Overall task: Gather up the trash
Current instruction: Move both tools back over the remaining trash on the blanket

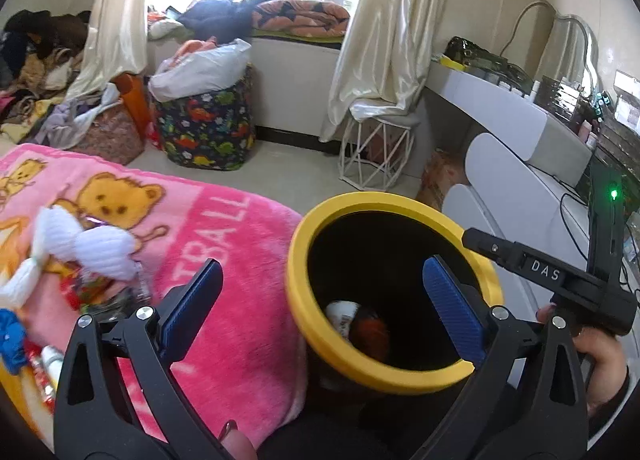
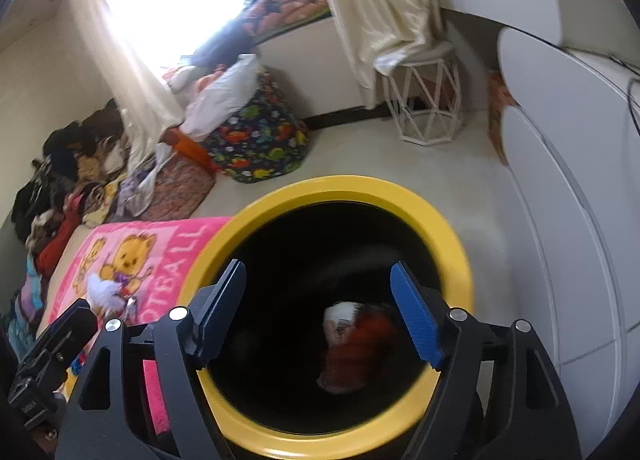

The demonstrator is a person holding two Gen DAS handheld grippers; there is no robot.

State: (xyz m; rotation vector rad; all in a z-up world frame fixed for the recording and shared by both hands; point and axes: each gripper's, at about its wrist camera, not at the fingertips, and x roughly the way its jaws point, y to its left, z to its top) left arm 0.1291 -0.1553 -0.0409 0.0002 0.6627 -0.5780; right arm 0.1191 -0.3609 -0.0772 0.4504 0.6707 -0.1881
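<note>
A black bin with a yellow rim point(image 1: 404, 206) stands beside the bed; it also shows in the right wrist view point(image 2: 360, 188). A red and white wrapper point(image 1: 360, 326) lies inside it, blurred in the right wrist view point(image 2: 352, 344). My left gripper point(image 1: 324, 308) is open and empty, above the bed edge and the bin's rim. My right gripper point(image 2: 320, 308) is open and empty, directly over the bin's mouth. White crumpled tissues point(image 1: 86, 246) and small wrappers point(image 1: 44, 364) lie on the pink bear blanket point(image 1: 224, 260).
A white dresser point(image 1: 520, 164) stands at the right. A white wire stool point(image 1: 376, 156), a dinosaur-print bag point(image 1: 208, 128) and piles of clothes point(image 1: 36, 60) sit on the floor towards the window. The right gripper's body point(image 1: 560, 272) crosses the left wrist view.
</note>
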